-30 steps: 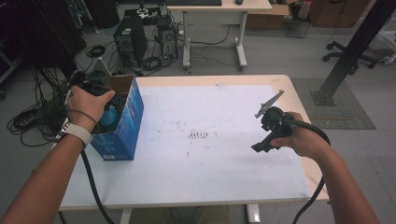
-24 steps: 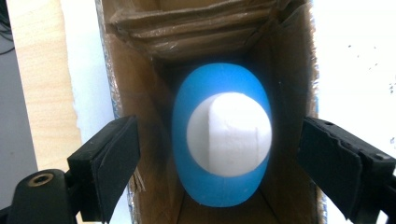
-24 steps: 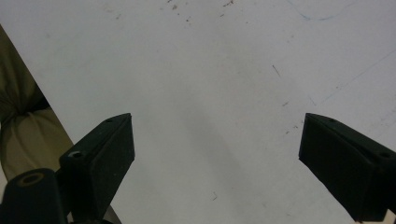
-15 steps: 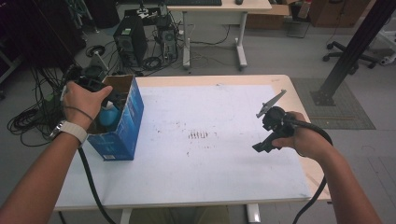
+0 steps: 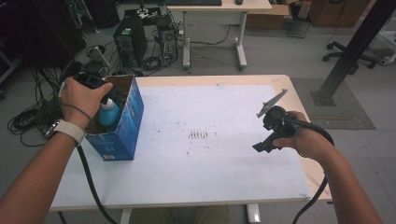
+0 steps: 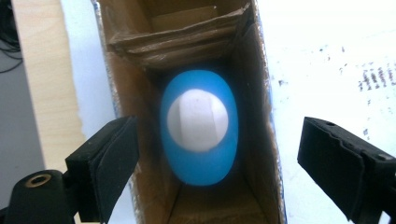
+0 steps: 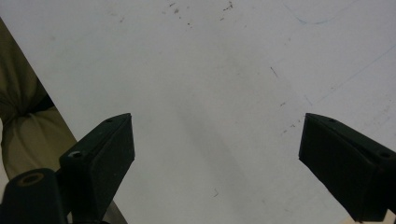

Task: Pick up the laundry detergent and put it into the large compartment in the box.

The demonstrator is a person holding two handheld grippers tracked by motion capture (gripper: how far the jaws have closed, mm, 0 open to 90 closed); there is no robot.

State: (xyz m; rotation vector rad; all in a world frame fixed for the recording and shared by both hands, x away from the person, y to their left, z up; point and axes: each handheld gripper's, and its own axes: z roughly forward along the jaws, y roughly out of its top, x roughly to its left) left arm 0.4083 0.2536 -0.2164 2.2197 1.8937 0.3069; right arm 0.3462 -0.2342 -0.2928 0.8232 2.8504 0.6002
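Bottle straight below the left hand-held gripper, upright in the box.

Blue bottle [image 6: 200,133] with white cap standing in the open blue box [image 5: 125,122] at the bench's [image 5: 196,172] left edge, long axis vertical, cap pointing up at the left hand-held gripper [image 6: 219,163]. Jaws wide apart, straddling the box walls rather than the bottle, nothing clamped. Right hand-held gripper [image 5: 267,142] well apart at the bench's far right, jaws likewise open and empty over bare surface. Left by far the nearer; likely a straight descent, jaws closing on the bottle's sides.
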